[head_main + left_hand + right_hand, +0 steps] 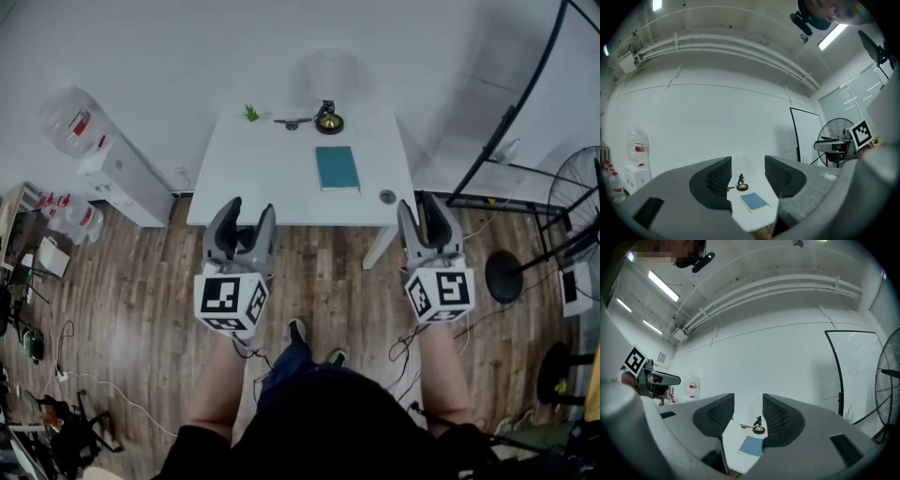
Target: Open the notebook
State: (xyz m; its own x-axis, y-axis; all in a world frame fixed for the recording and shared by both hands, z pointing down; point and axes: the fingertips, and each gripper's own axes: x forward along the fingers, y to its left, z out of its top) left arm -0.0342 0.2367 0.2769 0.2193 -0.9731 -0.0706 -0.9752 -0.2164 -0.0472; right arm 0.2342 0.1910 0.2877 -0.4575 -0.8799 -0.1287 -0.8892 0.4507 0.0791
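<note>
The head view looks from above the person, steeply down and forward. The left gripper point(250, 206) and right gripper point(419, 202) are near, and the white counter point(281, 178) stands farther ahead by the wall. Each gripper view sits behind its own jaws and faces roughly level toward that far wall, well back from the counter, taking in much ceiling. All three views share the counter top with the blue notebook point(337, 168) and small figurine point(328, 119). Each gripper view also catches the other gripper at its edge.

Table point(253, 178) near side was open around notebook point(337, 168); figurine point(328, 119), plant point(251, 113) & small tool point(292, 122) lined far edge, round disc point(387, 197) by rt corner.
</note>
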